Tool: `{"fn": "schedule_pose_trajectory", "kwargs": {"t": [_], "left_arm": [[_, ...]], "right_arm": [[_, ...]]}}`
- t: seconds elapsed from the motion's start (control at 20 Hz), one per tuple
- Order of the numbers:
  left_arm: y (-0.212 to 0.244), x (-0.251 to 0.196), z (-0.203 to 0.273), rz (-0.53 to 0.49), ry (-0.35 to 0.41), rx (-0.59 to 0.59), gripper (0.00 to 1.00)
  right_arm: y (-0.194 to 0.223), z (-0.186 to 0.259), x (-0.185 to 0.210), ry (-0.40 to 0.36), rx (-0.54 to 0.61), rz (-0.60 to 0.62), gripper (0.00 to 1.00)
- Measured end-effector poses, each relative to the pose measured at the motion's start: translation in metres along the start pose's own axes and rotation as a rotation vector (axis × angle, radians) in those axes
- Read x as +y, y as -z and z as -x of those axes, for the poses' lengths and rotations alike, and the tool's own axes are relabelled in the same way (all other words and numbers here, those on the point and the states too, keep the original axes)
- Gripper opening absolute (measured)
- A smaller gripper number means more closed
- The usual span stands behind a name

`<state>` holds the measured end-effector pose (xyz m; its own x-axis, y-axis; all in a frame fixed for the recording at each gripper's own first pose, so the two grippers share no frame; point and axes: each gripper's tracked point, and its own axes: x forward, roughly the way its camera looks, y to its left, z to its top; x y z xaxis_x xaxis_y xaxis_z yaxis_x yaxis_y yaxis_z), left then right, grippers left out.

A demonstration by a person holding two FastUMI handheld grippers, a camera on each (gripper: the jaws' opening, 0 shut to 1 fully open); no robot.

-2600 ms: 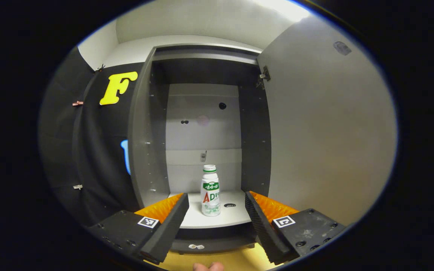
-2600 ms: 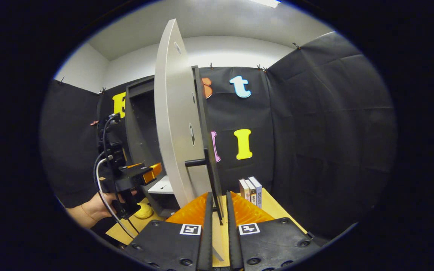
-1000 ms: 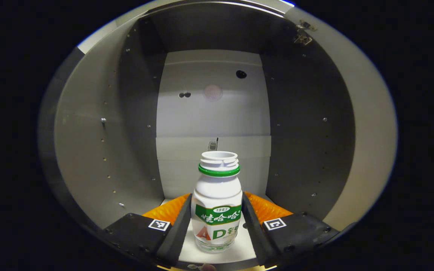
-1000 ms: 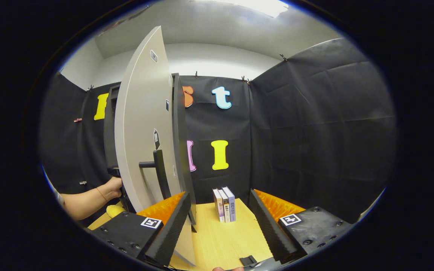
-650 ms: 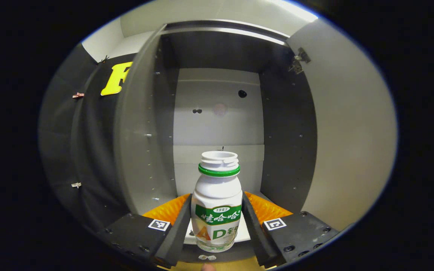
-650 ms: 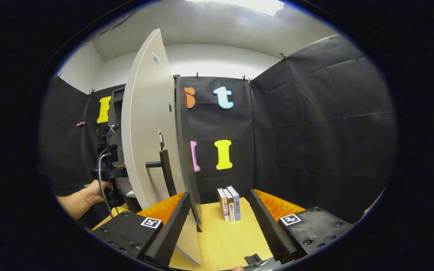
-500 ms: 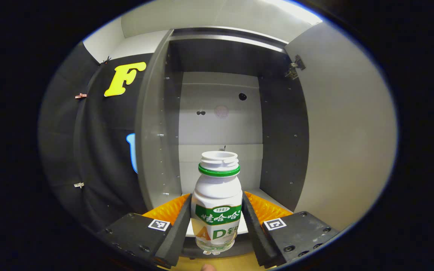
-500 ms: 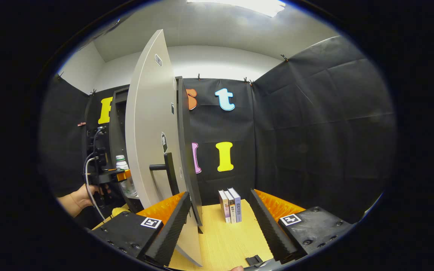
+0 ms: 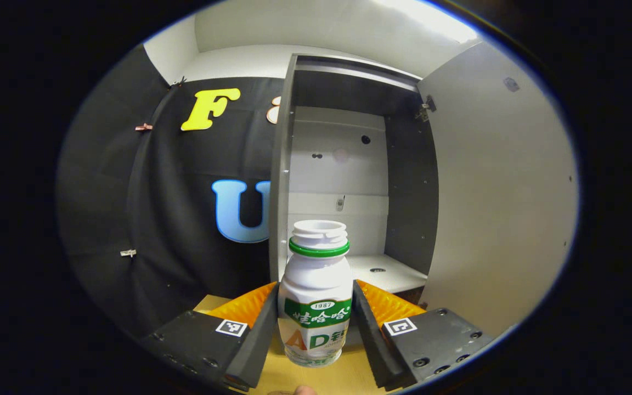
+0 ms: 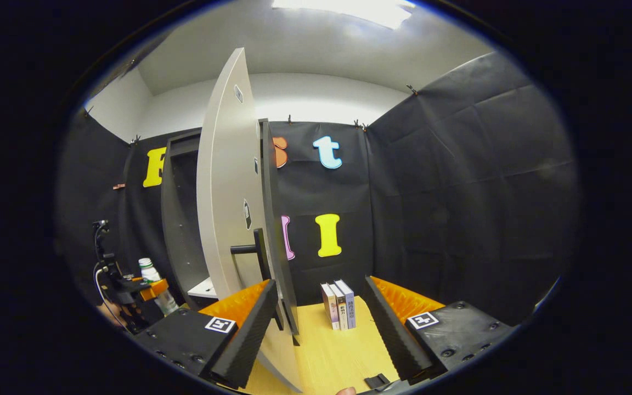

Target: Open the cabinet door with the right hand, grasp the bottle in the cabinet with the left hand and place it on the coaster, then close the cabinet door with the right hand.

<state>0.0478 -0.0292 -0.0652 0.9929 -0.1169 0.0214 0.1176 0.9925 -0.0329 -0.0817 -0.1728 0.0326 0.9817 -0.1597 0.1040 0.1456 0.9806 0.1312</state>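
My left gripper (image 9: 315, 323) is shut on a white bottle (image 9: 316, 293) with a green ring and label, held upright in front of the grey cabinet (image 9: 343, 181). The cabinet stands open, its shelf (image 9: 382, 271) bare, and its door (image 9: 505, 186) swings out to the right. In the right gripper view the door (image 10: 228, 181) shows nearly edge-on with its dark handle (image 10: 255, 249). My right gripper (image 10: 321, 323) is open with nothing between its fingers, just right of the door. Far left in that view are the left gripper (image 10: 129, 288) and the bottle (image 10: 154, 285).
Three books (image 10: 339, 304) stand upright on the wooden table (image 10: 332, 351) against the booth wall. A small dark clip (image 10: 375, 380) lies on the table near my right gripper. A fingertip (image 9: 298, 390) shows at the bottom edge.
The left gripper closed on the bottle, lifted it off the shelf and drew it out of the cabinet to the left. The right gripper let go of the door and opened.
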Motion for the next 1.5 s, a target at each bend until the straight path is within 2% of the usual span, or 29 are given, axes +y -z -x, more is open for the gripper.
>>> {"fn": "schedule_pose_trajectory", "kwargs": {"t": [0.1,0.3,0.5,0.7,0.75,0.9,1.15,1.3,1.5], "left_arm": [[0.026,0.009,0.013,-0.006,0.000,0.011,0.75],[0.066,0.021,0.036,-0.021,0.004,-0.008,0.76],[0.088,0.022,0.052,-0.063,0.020,-0.060,0.76],[0.130,0.021,0.062,-0.033,0.040,-0.039,0.76],[0.141,0.022,0.063,-0.024,0.037,-0.026,0.76],[0.172,0.027,0.063,-0.039,0.036,-0.002,0.75],[0.228,0.030,0.063,-0.029,0.078,0.038,0.76],[0.252,0.035,0.059,-0.017,0.066,0.064,0.76],[0.273,0.036,0.050,-0.010,0.066,0.081,0.77]], "right_arm": [[-0.004,0.002,0.006,0.001,-0.014,-0.001,1.00],[-0.010,0.008,0.014,0.013,-0.047,0.015,0.98],[-0.010,0.011,0.016,0.020,-0.045,0.014,0.98],[-0.010,0.013,0.017,0.037,-0.033,-0.003,0.98],[-0.010,0.015,0.018,0.038,-0.029,-0.001,1.00],[-0.012,0.022,0.021,0.037,-0.031,0.001,0.98],[-0.007,0.023,0.029,0.052,0.006,0.017,0.98],[-0.001,0.024,0.033,0.050,0.044,0.021,1.00],[-0.003,0.020,0.033,0.067,0.048,0.037,0.97]]}}
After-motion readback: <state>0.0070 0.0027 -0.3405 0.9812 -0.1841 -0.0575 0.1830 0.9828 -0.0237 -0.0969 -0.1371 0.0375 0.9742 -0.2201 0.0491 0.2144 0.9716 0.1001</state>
